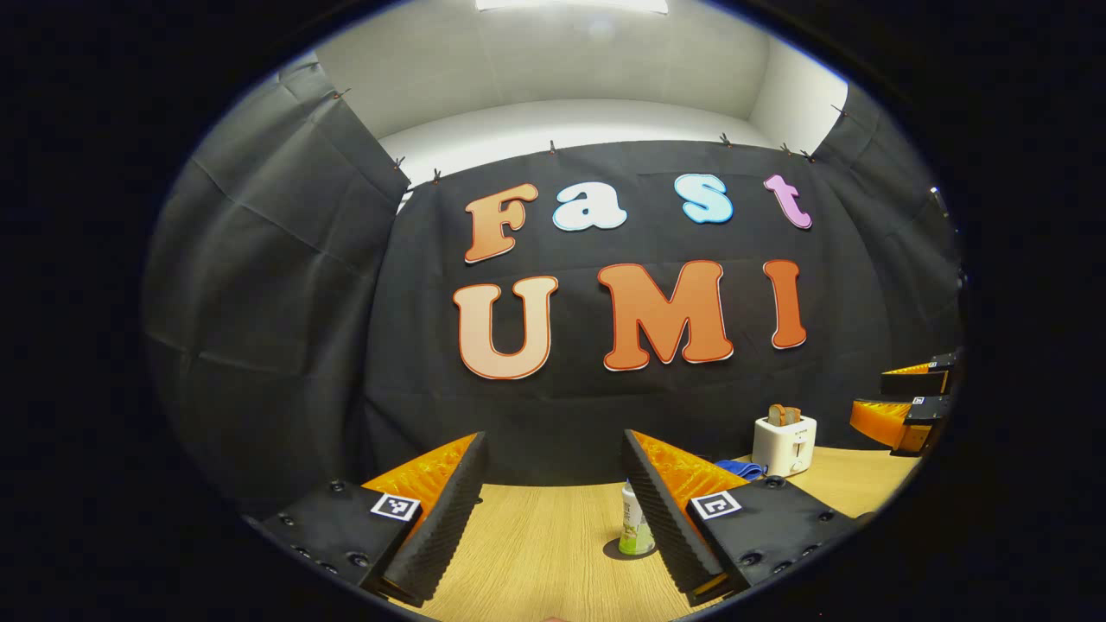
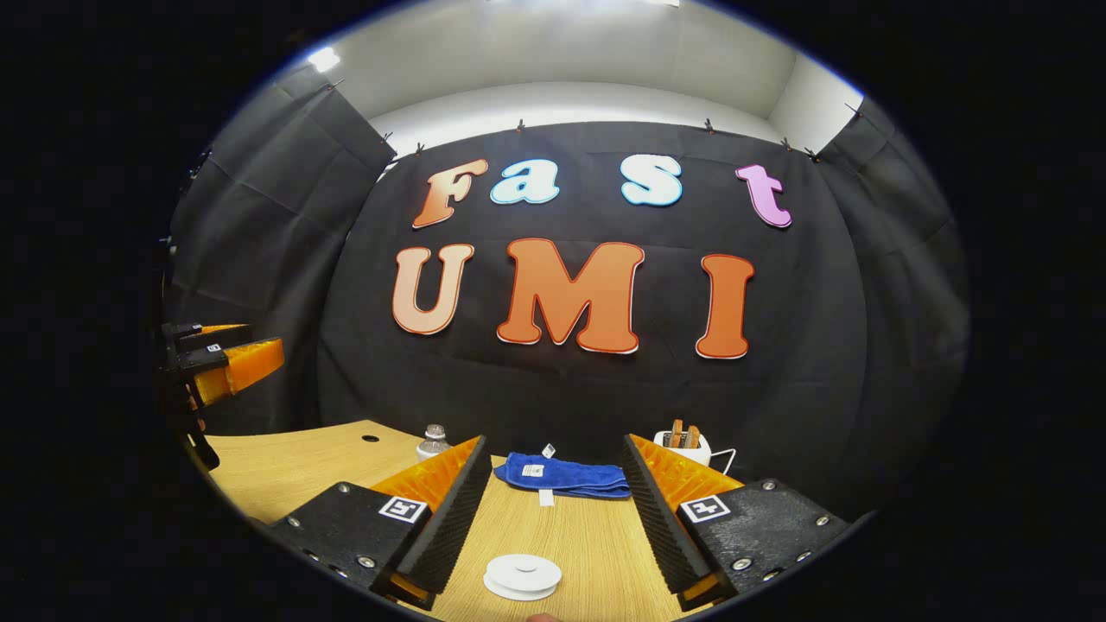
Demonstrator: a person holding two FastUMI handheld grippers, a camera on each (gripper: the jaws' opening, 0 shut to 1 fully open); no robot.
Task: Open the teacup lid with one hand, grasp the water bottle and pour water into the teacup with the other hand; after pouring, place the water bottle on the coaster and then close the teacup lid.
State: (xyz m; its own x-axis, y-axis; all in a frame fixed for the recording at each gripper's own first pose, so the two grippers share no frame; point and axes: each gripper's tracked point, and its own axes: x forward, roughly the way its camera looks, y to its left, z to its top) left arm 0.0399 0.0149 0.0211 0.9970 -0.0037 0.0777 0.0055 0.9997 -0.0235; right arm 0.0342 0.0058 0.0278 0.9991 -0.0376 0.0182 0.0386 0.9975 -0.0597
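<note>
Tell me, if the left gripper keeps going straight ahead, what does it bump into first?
Probably the water bottle. In the left gripper view it stands on the table ahead of the open left gripper, close beside one finger rather than centred in the gap. Depth is hard to judge, so it might slide just past toward the black cloth wall.

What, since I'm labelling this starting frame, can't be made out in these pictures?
- Left gripper view: white-and-green container, its right side hidden by a finger of the left gripper; whether it is the teacup is unclear.
- Right gripper view: clear bottle, lower part behind a finger of the right gripper.
- Right gripper view: white disc, too plain to tell coaster from lid.
</note>
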